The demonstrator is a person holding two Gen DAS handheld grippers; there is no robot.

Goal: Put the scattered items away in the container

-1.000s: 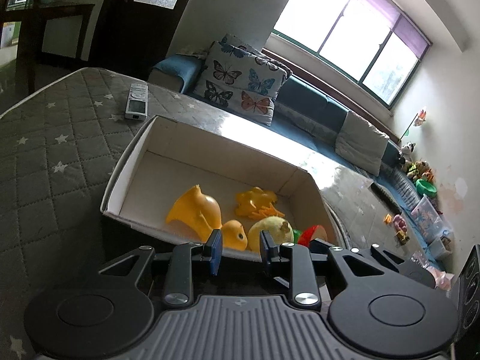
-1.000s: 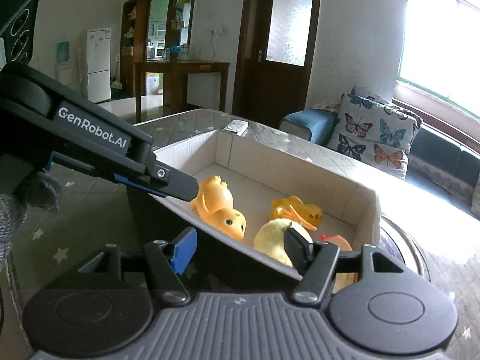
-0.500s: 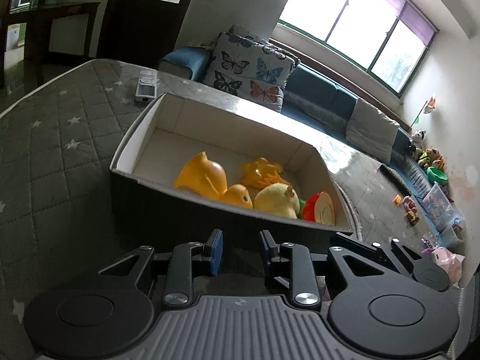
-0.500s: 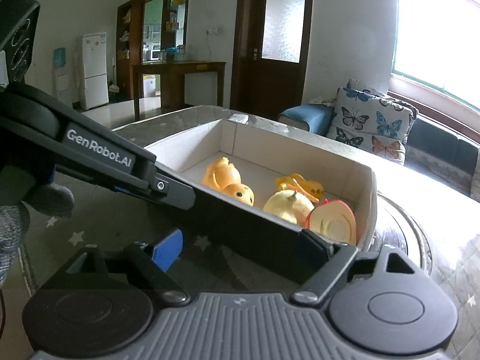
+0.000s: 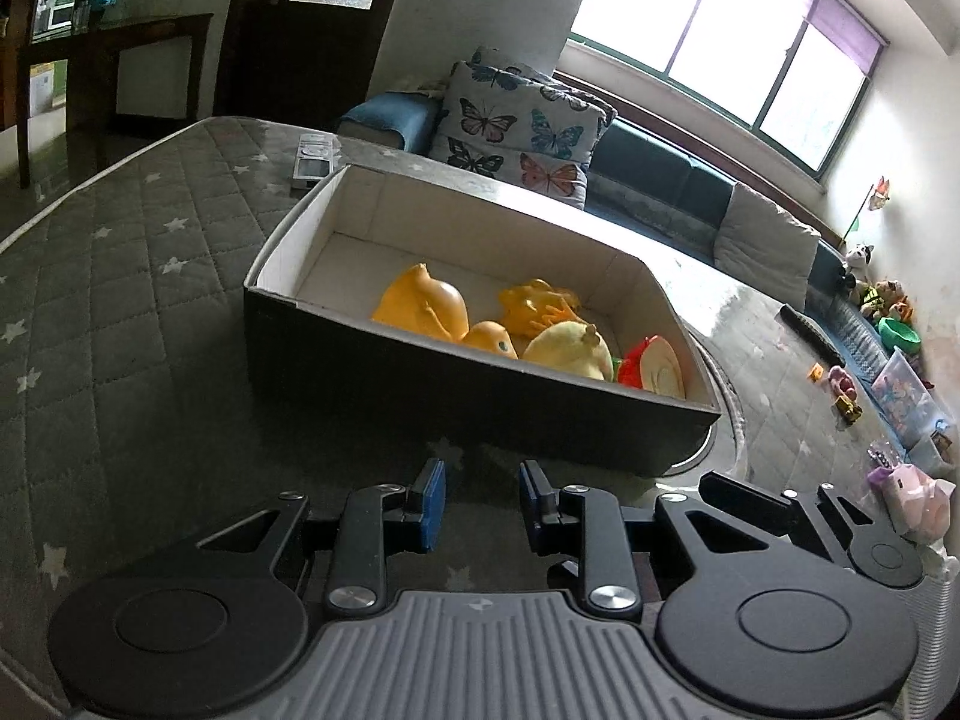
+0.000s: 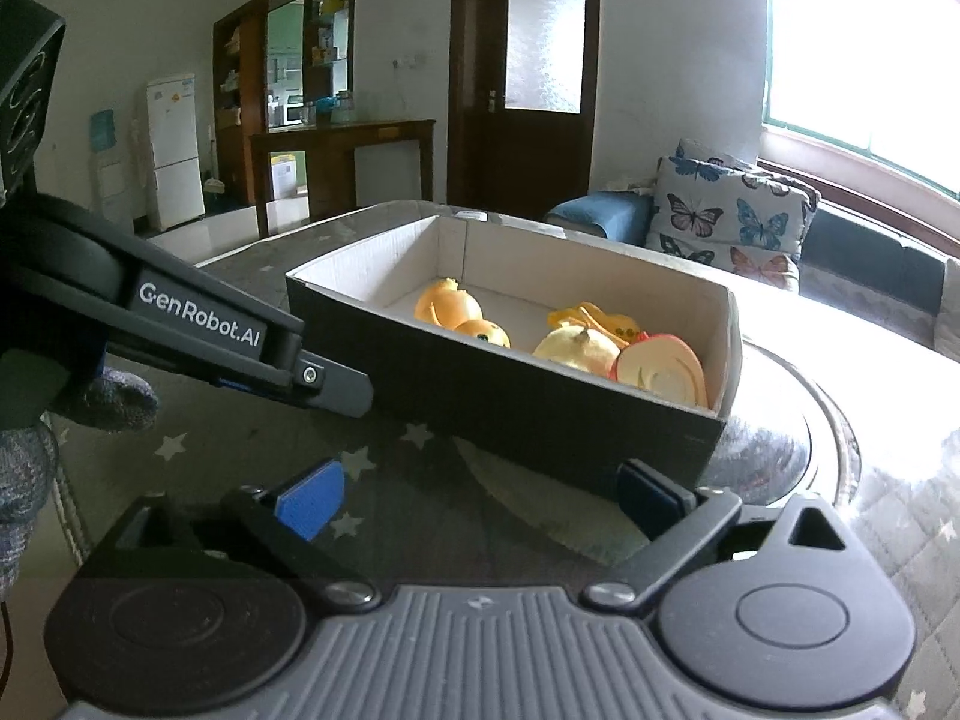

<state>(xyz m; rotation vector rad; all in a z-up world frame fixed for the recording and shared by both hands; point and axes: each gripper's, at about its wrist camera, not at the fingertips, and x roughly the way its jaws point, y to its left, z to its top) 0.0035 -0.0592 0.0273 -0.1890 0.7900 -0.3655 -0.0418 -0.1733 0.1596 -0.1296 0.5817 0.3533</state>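
Since a second ago I am seeing both grippers pulling back from the box (image 5: 480,396), so its dark near wall is now filling the middle of both views, where before my fingers were reaching over its rim. The right gripper (image 6: 480,501) is opening its jaws wide and nothing is sitting between them; the yellowish fruit toy (image 6: 576,349) it was closed around is now lying inside the box, at the right end beside the red-and-cream sliced piece (image 6: 660,369). The left gripper (image 5: 477,501) is staying clenched as far as it goes, a narrow gap showing between its blue pads (image 5: 433,504), and it is gripping nothing and touching nothing. The box is resting on the grey star-quilted cover (image 5: 120,324), with the orange duck (image 5: 429,309) and a smaller orange toy (image 5: 537,306) lying towards its middle. In the right view the left gripper is crossing in from the left, its tip ending just short of the box's near left corner, and a gloved hand (image 6: 90,402) is partly cut off at the edge. The box wall is hiding the lower parts of the toys, and a remote (image 5: 311,161) beyond the far left corner is too small for me to read.
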